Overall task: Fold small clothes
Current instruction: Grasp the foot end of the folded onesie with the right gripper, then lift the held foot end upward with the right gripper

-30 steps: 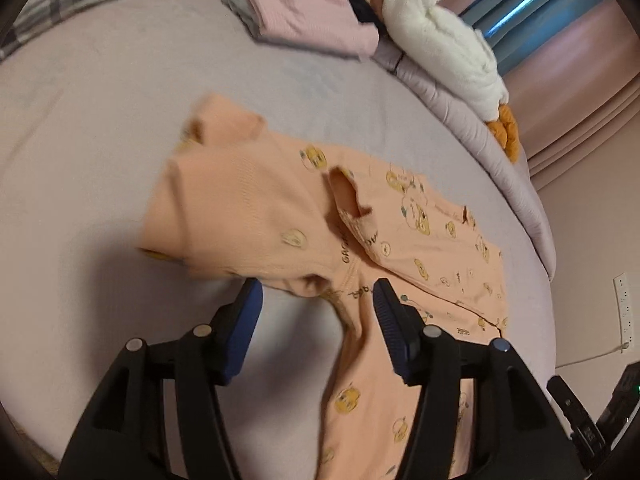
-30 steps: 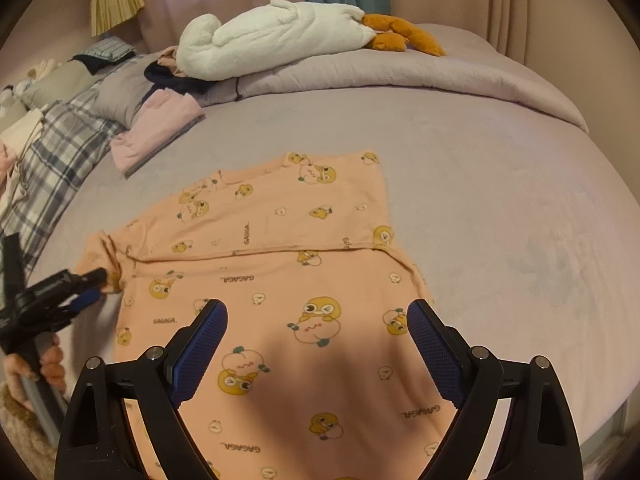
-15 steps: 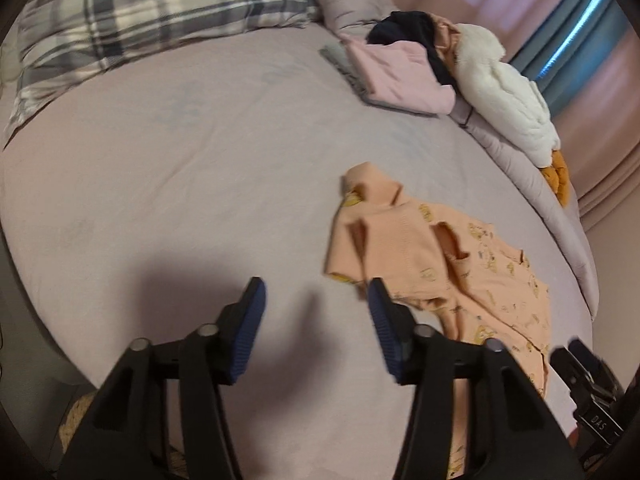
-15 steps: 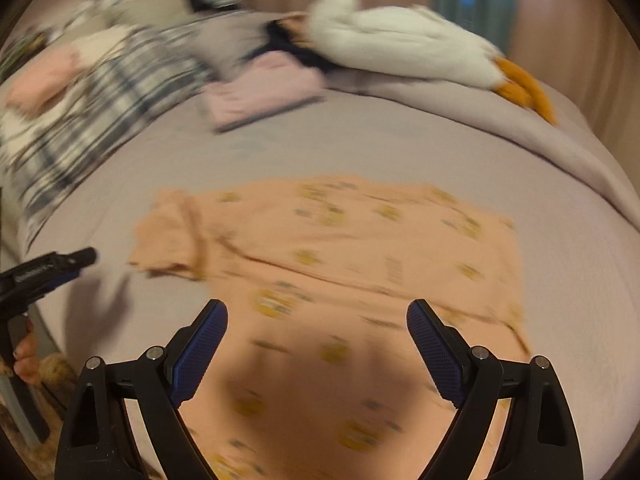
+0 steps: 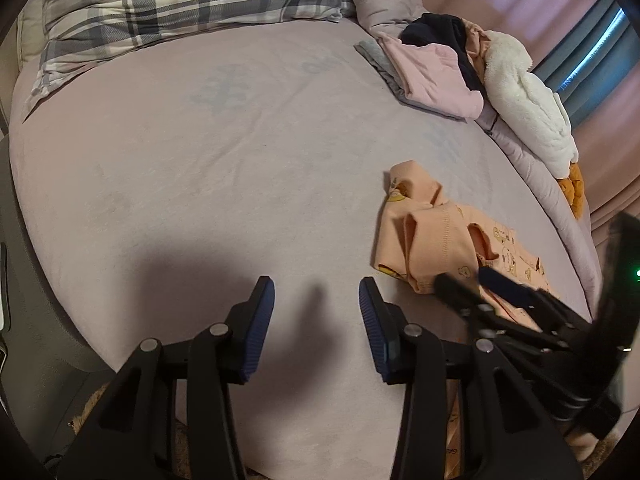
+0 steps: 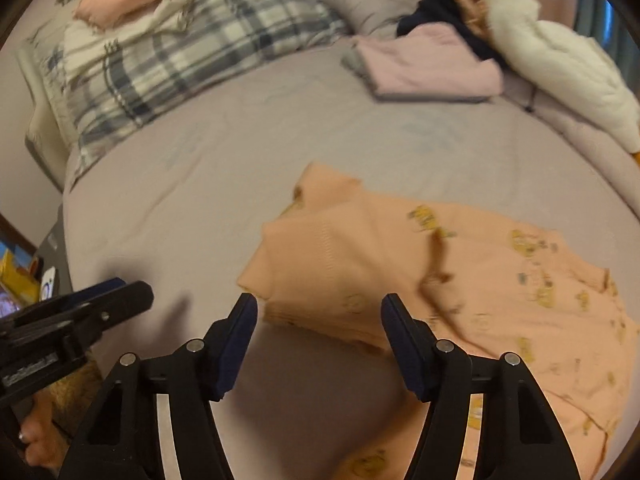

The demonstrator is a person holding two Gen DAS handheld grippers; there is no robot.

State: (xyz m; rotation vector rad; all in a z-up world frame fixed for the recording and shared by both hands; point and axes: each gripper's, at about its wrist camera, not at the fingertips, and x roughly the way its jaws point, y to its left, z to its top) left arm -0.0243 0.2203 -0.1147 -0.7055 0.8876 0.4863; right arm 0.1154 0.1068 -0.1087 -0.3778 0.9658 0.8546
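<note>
A peach garment [image 5: 432,240] printed with yellow cartoon chicks lies on the lilac bed sheet [image 5: 240,160], one sleeve folded over its body. My left gripper [image 5: 316,296] hovers over bare sheet to the left of it, jaws closing with nothing between them. In the right wrist view the garment [image 6: 460,272] spreads to the right, and my right gripper [image 6: 319,308] hangs just above its folded sleeve edge. The right jaws are closing, with the cloth edge in line between them and the pads not pressing on it. Each gripper shows in the other's view: right gripper [image 5: 464,278], left gripper [image 6: 134,288].
A plaid pillow [image 5: 180,4] lies at the head of the bed. A folded pink garment [image 5: 432,76] on a grey one, dark clothes [image 5: 440,28] and a white plush toy [image 5: 524,108] sit along the far side. A hand [image 6: 36,432] holds the left gripper by the bed edge.
The left gripper has drawn away to the left of the garment onto bare sheet and narrowed. The right gripper has swung left to the folded sleeve end, and its jaws have narrowed.
</note>
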